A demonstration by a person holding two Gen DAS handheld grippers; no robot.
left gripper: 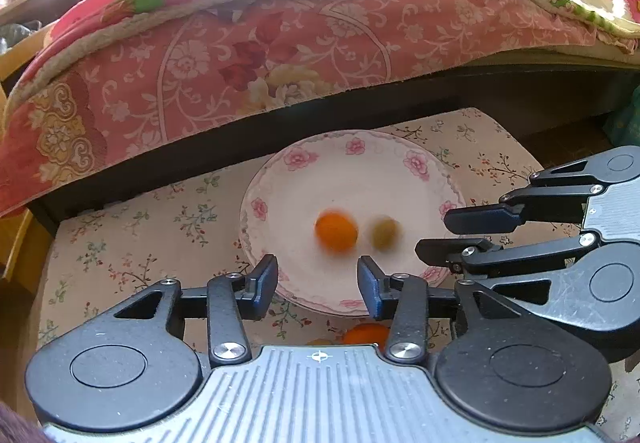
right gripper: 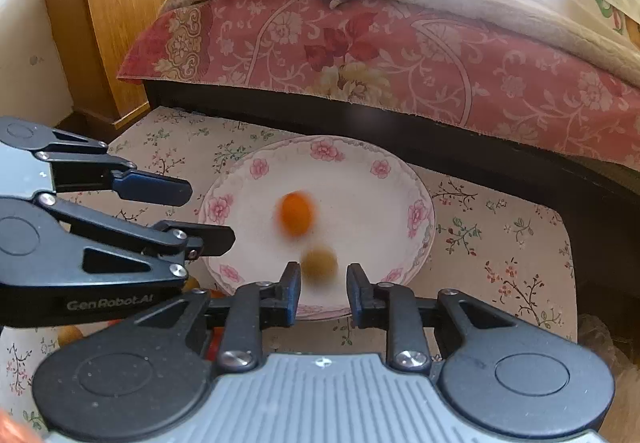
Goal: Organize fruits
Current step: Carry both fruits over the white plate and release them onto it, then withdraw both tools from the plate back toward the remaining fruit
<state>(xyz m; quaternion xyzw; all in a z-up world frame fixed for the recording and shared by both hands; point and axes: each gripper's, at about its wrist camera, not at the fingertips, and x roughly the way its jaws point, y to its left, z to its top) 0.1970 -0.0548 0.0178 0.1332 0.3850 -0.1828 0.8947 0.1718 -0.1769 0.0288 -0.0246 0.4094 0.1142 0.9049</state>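
Two fruits sit on the flowered plate [left gripper: 256, 203]: an orange fruit [left gripper: 336, 232] near the middle and a smaller greenish-yellow fruit [left gripper: 385, 233] just beside it, both smeared by blur, so they may be rolling. The plate rests on a counter [left gripper: 132, 239] covered in a floral cloth, close to the edge of a bed [left gripper: 200, 75] with a pink flowered quilt. The left hand-held gripper [left gripper: 318, 285] hovers over the plate's near rim with its jaws wide and empty, the orange fruit ahead of the gap. The right hand-held gripper [right gripper: 323, 291] is likewise wide and holds nothing, with the greenish fruit just in front of its opening. More orange fruit [left gripper: 366, 334] shows on the cloth under the left gripper's body, partly hidden, so the sorting is probably not finished. To do this step well, I would let the fruits on the plate settle before going near them, lift both grippers clear without clipping the rim, then approach the next loose fruit from above with the jaws straddling it evenly and close gently, since round fruit is likely to squirt sideways from an off-centre pinch.
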